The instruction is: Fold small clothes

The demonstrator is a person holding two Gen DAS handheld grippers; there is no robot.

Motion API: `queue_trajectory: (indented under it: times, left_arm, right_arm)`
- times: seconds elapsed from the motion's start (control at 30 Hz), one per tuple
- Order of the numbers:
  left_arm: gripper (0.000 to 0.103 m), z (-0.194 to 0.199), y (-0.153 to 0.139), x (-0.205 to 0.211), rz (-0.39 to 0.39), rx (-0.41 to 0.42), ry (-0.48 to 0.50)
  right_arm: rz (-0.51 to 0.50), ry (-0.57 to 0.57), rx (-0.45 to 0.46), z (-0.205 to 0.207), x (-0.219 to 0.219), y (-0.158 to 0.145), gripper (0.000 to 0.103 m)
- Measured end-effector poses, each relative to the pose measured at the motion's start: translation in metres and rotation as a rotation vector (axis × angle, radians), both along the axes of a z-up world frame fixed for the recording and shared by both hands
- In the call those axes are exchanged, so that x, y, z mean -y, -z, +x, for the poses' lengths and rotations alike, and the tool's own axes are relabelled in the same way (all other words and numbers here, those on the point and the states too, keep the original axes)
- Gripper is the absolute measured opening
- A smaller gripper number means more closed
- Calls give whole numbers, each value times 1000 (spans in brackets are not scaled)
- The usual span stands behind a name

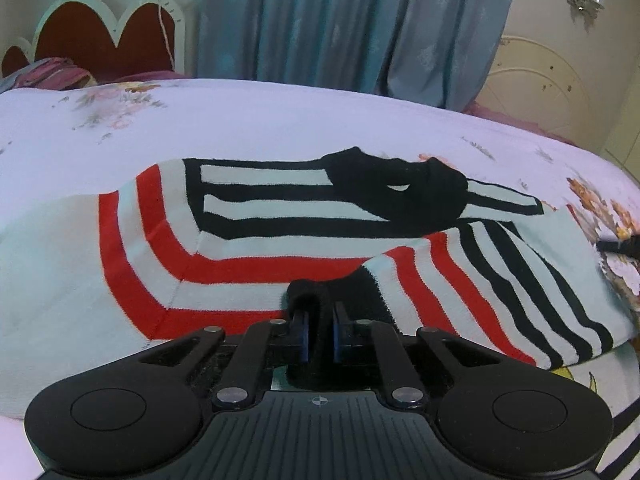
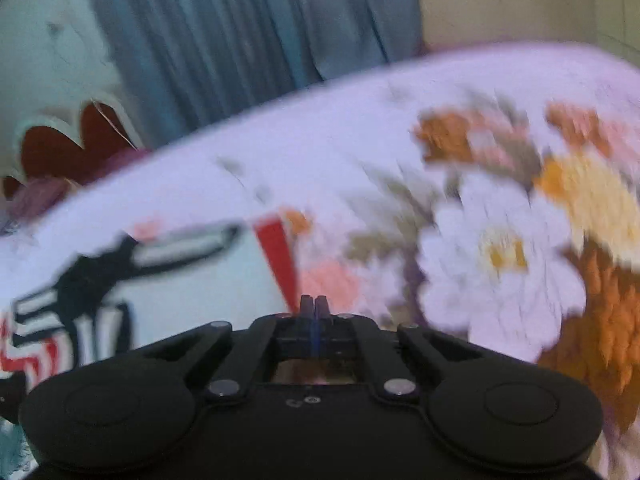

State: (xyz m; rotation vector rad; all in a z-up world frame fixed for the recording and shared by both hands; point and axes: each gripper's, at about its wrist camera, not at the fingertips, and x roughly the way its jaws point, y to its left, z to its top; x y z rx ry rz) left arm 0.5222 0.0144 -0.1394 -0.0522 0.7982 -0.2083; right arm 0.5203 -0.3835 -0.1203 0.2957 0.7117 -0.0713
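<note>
A small knit sweater (image 1: 248, 240) with white, red and black stripes and a black collar lies spread on the bed. One sleeve (image 1: 500, 280) is folded across its body. My left gripper (image 1: 319, 312) is shut on the sleeve's black cuff (image 1: 316, 292), low over the sweater's near edge. In the blurred right wrist view the sweater (image 2: 180, 276) lies to the left. My right gripper (image 2: 315, 304) is shut and empty, just past the sweater's red-edged corner, over the floral bedspread (image 2: 500, 256).
The bed has a white floral bedspread (image 1: 280, 120). A red and white scalloped headboard (image 1: 100, 36) and pillows stand at the far left. Blue curtains (image 1: 340, 20) hang behind the bed. A cream wardrobe (image 1: 560, 80) stands at the right.
</note>
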Motion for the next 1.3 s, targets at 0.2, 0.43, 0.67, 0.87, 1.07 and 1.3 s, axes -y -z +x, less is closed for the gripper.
queue_trajectory:
  times: [0.2,0.43,0.67,0.87,1.07,1.3]
  left_arm:
    - [10,2,2,2,19,0,-21]
    - [10,1,0,-11,25,-5,-48]
    - [12,-12,-34,13,-6,91,19]
    - [12,29,-12,91,-39,27,131]
    - [18,35,4,78,36,44,63]
    - [35,17,0,56,117,78,4]
  right_arm:
    - [-195,-163,-8,41,-35,4,0]
    - [-247,-41,-101,57,-6,16,2]
    - [-160,-174,50,17,-35,-18,13]
    - [-125,-428,-5,25,-107,3,11]
    - [-178,-368,-26,41,-104,13,0]
    - [-182,-272,-58,53,-90,11,11]
